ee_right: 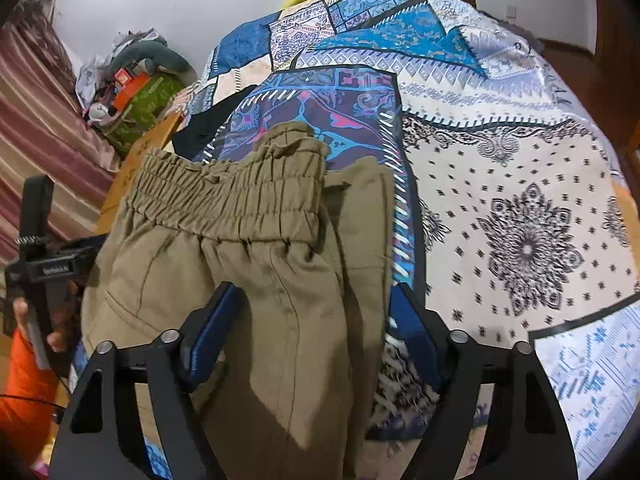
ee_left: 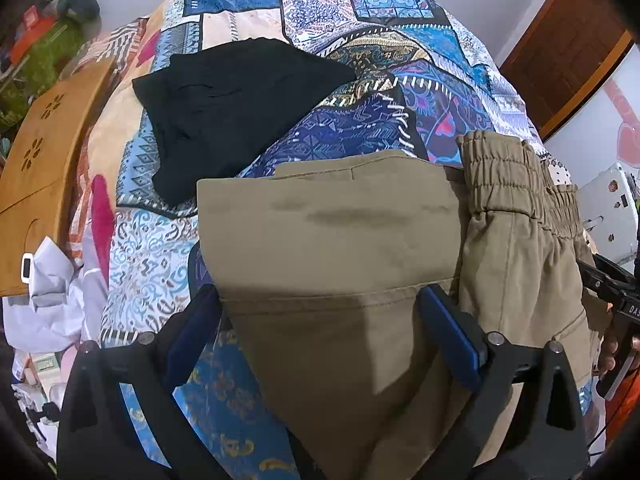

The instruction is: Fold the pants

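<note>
We see the khaki pants [ee_left: 332, 232] lying folded on the patchwork bedspread [ee_left: 360, 40], and both grippers hang over them pointing steeply down. The left gripper [ee_left: 320, 320] stands with its blue pads wide apart — the folded leg fabric passes between them, yet neither pad presses on it. Beyond its tips lies a black garment [ee_left: 232, 112], apart from the khaki cloth's far edge, and off to its left a wooden board [ee_left: 44, 152] with flower cut-outs. To its right the elastic waistband [ee_left: 504, 176] bunches up. The right gripper [ee_right: 316, 332] also has its pads spread; the hip part of the pants [ee_right: 280, 280] runs between them — the left pad sits close against the fabric, the right pad over the bedspread [ee_right: 520, 160] just beside the cloth's edge. Ahead of its tips rises the gathered waistband [ee_right: 224, 192].
</note>
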A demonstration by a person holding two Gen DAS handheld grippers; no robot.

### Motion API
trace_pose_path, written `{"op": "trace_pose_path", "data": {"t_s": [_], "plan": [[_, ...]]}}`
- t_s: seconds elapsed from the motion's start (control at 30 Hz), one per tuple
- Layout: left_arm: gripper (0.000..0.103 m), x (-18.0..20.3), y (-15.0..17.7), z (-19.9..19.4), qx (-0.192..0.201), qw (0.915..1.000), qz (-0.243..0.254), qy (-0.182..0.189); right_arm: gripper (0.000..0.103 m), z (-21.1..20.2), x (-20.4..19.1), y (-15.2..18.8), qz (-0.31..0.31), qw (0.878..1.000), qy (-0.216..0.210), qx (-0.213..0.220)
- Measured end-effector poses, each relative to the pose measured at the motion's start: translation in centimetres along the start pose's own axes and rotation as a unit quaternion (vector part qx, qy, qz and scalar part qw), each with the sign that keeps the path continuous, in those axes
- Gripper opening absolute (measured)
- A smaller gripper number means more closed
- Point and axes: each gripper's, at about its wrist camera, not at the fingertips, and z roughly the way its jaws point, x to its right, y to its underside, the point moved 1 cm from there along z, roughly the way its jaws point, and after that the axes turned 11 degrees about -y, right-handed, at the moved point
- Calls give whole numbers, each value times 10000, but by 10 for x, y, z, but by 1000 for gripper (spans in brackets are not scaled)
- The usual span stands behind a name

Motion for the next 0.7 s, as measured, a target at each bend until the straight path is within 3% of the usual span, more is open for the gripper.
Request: {"op": "trace_pose_path", "data": {"t_s": [0.07,0.27,0.33,0.37,0.43,0.47,0.7], "plan": [[98,1,-3,2,54,10000,-19,40,63,2,-1,-3,4,10000,-17,-24],[66,6,-9,-4,363,9993,-12,93,35,2,2,-10,136,9998,-107,-40],[46,10,-11,-7,410,9991,53,130,30,2,5,-12,208,9996,-162,-28],[41,12,-11,-9,443,9990,83,77,27,2,4,-12,205,9997,-163,-19],[14,17,-13,-11,505,9983,187,-217,22,2,0,-13,141,9998,-118,12],[9,17,-14,-12,525,9977,223,-360,18,2,-4,-15,71,9999,-67,35],[8,5,-22,-44,901,9955,142,-254,11,-11,-25,-29,-359,9989,151,274]]}}
